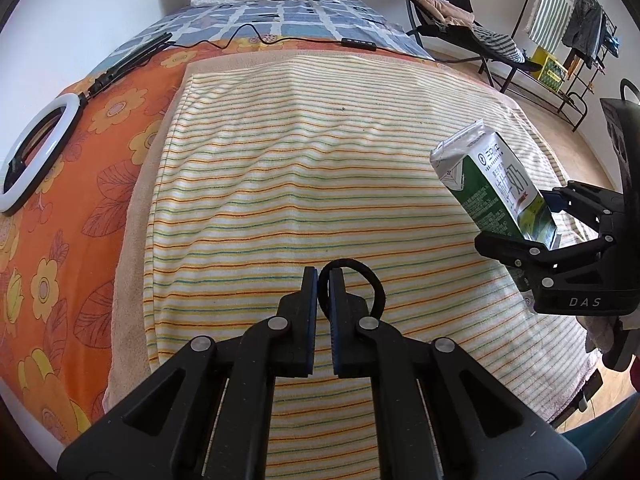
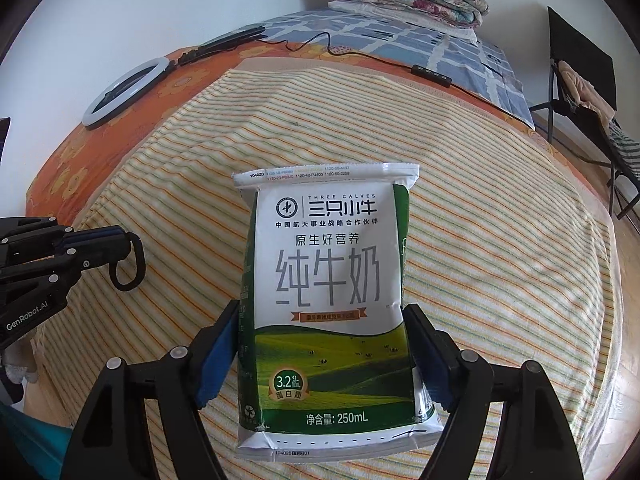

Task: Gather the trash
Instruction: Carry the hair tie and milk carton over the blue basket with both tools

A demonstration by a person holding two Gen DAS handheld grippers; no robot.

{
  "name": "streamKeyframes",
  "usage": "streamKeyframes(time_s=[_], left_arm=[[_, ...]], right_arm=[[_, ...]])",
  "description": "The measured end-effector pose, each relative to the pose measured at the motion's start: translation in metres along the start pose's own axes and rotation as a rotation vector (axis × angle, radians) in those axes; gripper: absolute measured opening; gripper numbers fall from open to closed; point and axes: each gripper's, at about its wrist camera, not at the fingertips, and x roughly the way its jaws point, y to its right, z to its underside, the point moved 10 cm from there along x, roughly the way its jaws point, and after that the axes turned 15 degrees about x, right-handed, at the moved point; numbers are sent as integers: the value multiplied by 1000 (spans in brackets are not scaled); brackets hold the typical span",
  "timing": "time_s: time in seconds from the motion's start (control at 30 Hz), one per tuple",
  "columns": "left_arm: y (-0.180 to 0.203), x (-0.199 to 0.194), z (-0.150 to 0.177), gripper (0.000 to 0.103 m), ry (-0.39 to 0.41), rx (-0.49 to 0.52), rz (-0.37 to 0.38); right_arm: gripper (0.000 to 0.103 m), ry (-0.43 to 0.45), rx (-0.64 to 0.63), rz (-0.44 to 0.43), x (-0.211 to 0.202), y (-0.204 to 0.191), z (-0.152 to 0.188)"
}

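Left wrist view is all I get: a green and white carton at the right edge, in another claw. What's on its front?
Observer: In the right wrist view the milk carton faces the camera. It reads THREE CALVES near the top and 250mL near the bottom.
Operator: Is that claw really squeezing it?
Observer: Yes. The blue pads of the right claw press on the carton's two side edges.
Operator: And the black ring at my own claw?
Observer: Seen from the side, the black hair tie hangs down as a loop from the shut tips of the left claw.
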Motion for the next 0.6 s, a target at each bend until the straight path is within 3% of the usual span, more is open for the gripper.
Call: streamKeyframes(time_s=[0.37, 0.6], left_arm=[[25, -55, -10, 4, 98, 66, -38], [56, -93, 3, 4, 144, 90, -20]], right_arm=[[81, 31, 42, -35, -53, 7, 33], [81, 57, 60, -50, -93, 9, 62]])
